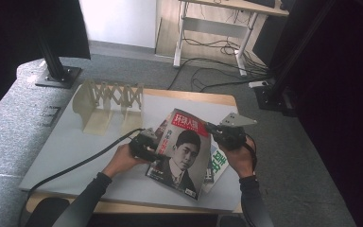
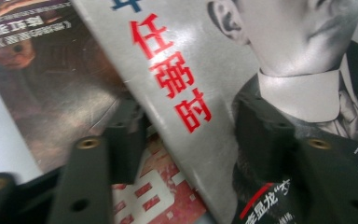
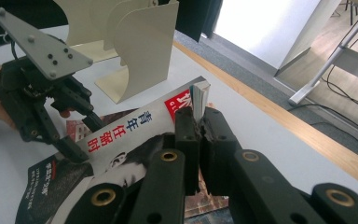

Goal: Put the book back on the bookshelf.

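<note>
Magazine (image 1: 182,151) with a portrait cover is lifted at a tilt above the table (image 1: 66,142), in front of the cream file rack (image 1: 108,106). Right tool (image 3: 199,122) is clamped tight on the magazine's edge. Left tool (image 1: 144,145) straddles the opposite edge, one jaw under and one over the cover, half closed; whether its pads press cannot be told. Other magazines (image 1: 217,165) lie beneath the lifted one.
</note>
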### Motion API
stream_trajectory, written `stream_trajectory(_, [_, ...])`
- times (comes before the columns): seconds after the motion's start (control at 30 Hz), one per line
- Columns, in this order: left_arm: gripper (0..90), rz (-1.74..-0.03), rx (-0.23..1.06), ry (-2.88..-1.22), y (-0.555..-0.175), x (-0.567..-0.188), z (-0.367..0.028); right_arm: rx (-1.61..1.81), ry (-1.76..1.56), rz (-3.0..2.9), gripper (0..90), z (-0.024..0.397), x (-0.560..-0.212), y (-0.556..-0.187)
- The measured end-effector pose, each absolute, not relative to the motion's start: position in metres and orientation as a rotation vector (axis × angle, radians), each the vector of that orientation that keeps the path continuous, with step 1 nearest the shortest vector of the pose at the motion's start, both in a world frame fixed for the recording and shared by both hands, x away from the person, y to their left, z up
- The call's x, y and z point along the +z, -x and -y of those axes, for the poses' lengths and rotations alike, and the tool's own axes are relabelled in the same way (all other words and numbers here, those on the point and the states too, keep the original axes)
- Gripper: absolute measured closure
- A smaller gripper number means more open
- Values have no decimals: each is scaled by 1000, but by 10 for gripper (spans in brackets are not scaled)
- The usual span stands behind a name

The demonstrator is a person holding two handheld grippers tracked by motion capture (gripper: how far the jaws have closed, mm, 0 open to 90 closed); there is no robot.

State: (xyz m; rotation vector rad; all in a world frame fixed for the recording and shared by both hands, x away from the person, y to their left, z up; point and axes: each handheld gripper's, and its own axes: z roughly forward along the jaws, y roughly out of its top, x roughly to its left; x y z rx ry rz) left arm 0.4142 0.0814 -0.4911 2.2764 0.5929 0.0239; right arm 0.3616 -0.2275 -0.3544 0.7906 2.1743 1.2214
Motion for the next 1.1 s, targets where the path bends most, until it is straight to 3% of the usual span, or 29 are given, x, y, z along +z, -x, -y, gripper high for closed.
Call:
stream_trajectory(0.23, [717,-595,19,-2261,-413,-483,-86,1206,-787,-2175,843,225,-354,-362])
stream_trajectory(0.33, [766,-585,15,-2254,-410,-479,-87,1195,-799,-2175,843,228,-354,-363])
stream_trajectory(0.73, [803,-557,-21,-2186,-404,-458,-93,1213,-850,-2140,848,241,-347,-366])
stream_trajectory(1.1, [836,-556,92,-2101,-404,-437,-104,1225,-834,-2074,852,242,-324,-368])
